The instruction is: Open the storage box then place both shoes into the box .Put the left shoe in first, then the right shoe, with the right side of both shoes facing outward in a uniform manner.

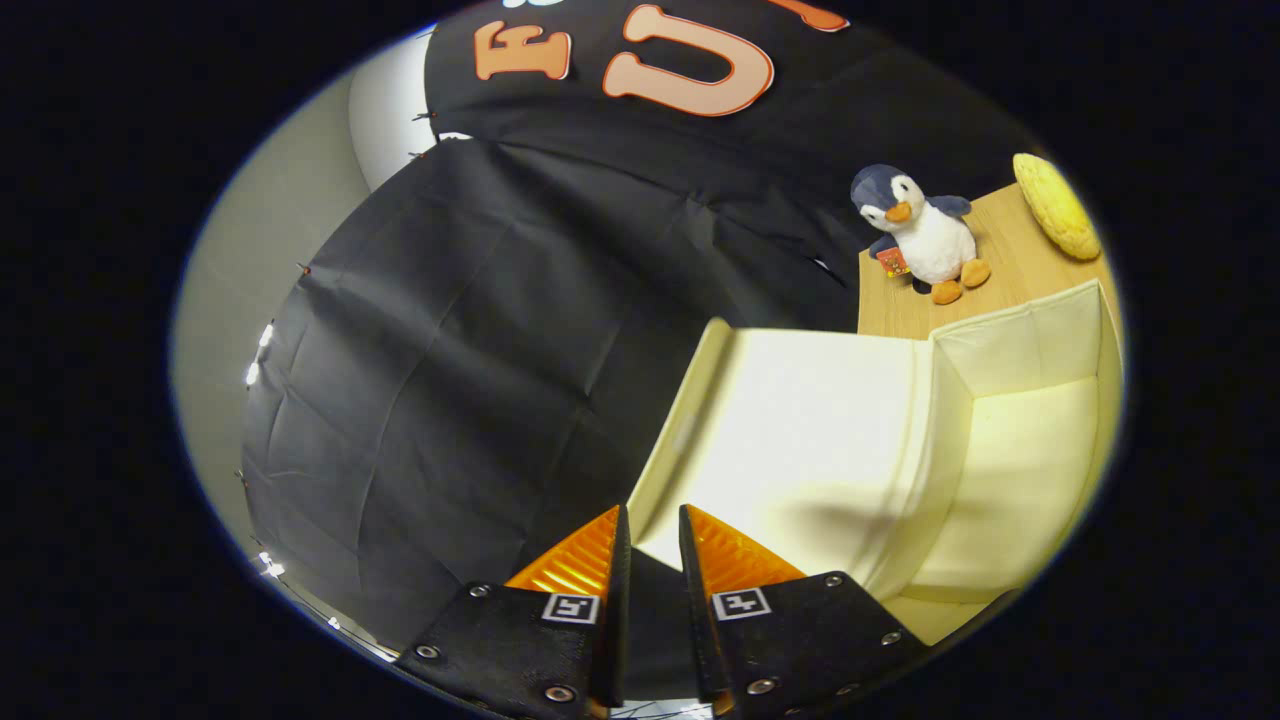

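Observation:
A cream storage box (1010,480) stands open on a wooden table (1005,280), and its pale inside is bare where I can see it. Its lid (800,430) is swung up and back, with the inner face turned toward me. My gripper (652,512) is at the lid's free edge. That edge runs down into the narrow gap between the two fingertips, and both fingers press on it. The whole view is tilted, so the box lies beyond and to the right of the fingers.
A plush penguin (925,235) sits on the table behind the box, with a small red tag beside it. A round yellow cushion (1055,205) lies further back. Black cloth hangs left of the lid.

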Available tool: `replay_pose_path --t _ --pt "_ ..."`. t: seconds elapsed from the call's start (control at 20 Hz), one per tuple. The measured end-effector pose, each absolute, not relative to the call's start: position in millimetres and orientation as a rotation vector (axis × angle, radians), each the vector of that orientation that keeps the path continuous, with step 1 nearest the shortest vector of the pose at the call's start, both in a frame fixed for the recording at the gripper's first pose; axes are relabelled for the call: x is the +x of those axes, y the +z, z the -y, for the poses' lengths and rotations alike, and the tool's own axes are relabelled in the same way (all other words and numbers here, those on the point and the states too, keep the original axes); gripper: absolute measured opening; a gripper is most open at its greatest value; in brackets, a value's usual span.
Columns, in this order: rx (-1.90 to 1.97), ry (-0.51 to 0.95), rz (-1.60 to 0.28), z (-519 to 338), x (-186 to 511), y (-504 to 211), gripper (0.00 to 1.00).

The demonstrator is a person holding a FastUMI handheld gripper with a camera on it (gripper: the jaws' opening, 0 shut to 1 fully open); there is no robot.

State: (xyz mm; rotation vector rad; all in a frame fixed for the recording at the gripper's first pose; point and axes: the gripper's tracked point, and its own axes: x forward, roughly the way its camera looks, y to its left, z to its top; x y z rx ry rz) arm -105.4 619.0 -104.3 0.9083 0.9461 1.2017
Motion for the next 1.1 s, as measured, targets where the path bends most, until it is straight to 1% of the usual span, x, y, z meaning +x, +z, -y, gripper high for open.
replay_pose_path --t 0.05,0.1,0.15,0.2,0.25,0.3,0.4,0.45,0.5,0.7,0.85,1.1 --pt "0.872 1.203 -0.930 -604 -107 -107 0.31" --pt "0.844 1.203 -0.912 -591 -108 -110 0.41" --pt "0.817 1.204 -0.895 -579 -107 -113 0.49" --pt "0.779 1.200 -0.900 -564 -108 -122 0.62" --pt "0.754 1.196 -0.894 -549 -109 -128 0.65" --pt "0.730 1.174 -0.878 -530 -106 -133 0.73" --pt "0.673 1.107 -0.822 -490 -94 -144 0.79" --pt "0.646 1.068 -0.802 -470 -87 -152 0.81" --pt "0.613 1.025 -0.781 -450 -80 -161 0.85" --pt "0.448 0.826 -0.763 -374 -48 -210 0.95" --pt "0.353 0.703 -0.814 -319 -47 -261 0.96" --pt "0.228 0.562 -0.919 -251 -56 -340 0.97"
